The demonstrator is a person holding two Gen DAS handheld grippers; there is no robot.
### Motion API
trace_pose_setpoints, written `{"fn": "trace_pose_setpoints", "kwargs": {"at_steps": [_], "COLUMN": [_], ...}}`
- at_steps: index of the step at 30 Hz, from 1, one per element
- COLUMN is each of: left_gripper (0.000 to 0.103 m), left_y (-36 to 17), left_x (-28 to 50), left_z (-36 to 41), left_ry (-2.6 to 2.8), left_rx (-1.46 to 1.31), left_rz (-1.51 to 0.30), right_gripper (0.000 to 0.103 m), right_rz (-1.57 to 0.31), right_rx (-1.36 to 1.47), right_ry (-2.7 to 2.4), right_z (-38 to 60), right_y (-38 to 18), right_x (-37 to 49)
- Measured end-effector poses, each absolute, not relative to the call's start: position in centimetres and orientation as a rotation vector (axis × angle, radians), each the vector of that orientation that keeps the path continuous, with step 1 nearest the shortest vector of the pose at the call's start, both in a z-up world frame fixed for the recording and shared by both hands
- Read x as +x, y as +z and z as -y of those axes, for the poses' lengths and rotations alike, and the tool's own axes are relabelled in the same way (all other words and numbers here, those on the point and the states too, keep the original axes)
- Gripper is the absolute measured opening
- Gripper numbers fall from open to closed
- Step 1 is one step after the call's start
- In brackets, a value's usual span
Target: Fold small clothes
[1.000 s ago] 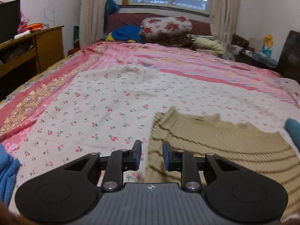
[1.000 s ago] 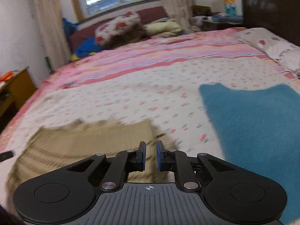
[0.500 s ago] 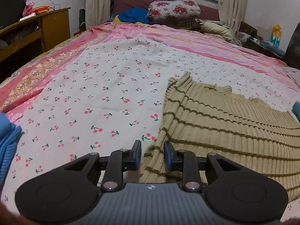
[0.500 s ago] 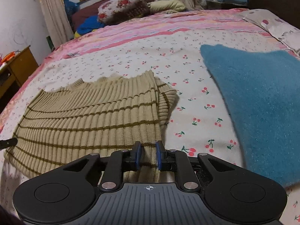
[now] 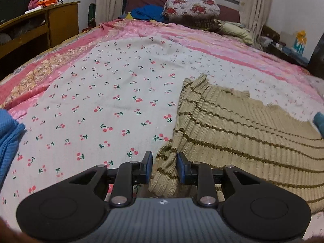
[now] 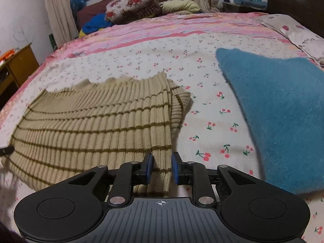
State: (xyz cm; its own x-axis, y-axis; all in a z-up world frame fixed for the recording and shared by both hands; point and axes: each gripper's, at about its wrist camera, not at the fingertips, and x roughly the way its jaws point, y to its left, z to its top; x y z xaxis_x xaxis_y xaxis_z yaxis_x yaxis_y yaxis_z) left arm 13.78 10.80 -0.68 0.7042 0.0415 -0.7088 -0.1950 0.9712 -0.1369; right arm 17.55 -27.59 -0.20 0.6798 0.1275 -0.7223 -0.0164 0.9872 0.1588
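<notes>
A sweater lies flat on the bed, with the left gripper at one near corner and the right gripper at the other. A towel lies right of the sweater, apart from it. Pillows sit at the bed's far end, and a desk stands to its left.

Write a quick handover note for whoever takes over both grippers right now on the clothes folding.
Left gripper: open, fingers straddling the near left corner of the beige striped sweater, not clamped.
Right gripper: open, straddling the sweater's near right corner.
The sweater lies spread on the cherry-print sheet, one side already turned in. A teal garment lies to its right, a blue one at far left.
Left to do: close both on the corners and fold.
</notes>
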Motion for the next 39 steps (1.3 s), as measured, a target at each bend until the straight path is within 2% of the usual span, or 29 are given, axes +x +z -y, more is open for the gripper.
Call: {"fn": "trace_pose_setpoints", "kwargs": {"at_steps": [7, 12, 16, 32, 39], "left_gripper": [0.034, 0.035, 0.037, 0.039, 0.046], "left_y": [-0.7, -0.3, -1.4, -1.0, -1.4], "left_x": [13.8, 13.1, 13.4, 14.0, 17.3], "left_z": [-11.4, -11.7, -12.1, -14.0, -13.7], "left_ry": [0.130, 0.121, 0.129, 0.028, -0.075], "left_rx": [-0.243, -0.286, -0.318, -0.416, -0.398], "left_rz": [-0.782, -0.758, -0.798, -0.764, -0.802], "right_gripper": [0.021, 0.021, 0.021, 0.021, 0.021], "right_rz": [-0.860, -0.803, -0.864, -0.795, -0.763], "right_rx": [0.108, 0.125, 0.066, 0.059, 0.045], "right_ry": [0.058, 0.053, 0.054, 0.055, 0.127], "right_z": [27.5, 27.6, 26.9, 25.9, 23.2], "right_y": [-0.6, 0.7, -0.3, 1.7, 3.0], "right_x": [18.1, 17.3, 18.0, 17.1, 17.7]}}
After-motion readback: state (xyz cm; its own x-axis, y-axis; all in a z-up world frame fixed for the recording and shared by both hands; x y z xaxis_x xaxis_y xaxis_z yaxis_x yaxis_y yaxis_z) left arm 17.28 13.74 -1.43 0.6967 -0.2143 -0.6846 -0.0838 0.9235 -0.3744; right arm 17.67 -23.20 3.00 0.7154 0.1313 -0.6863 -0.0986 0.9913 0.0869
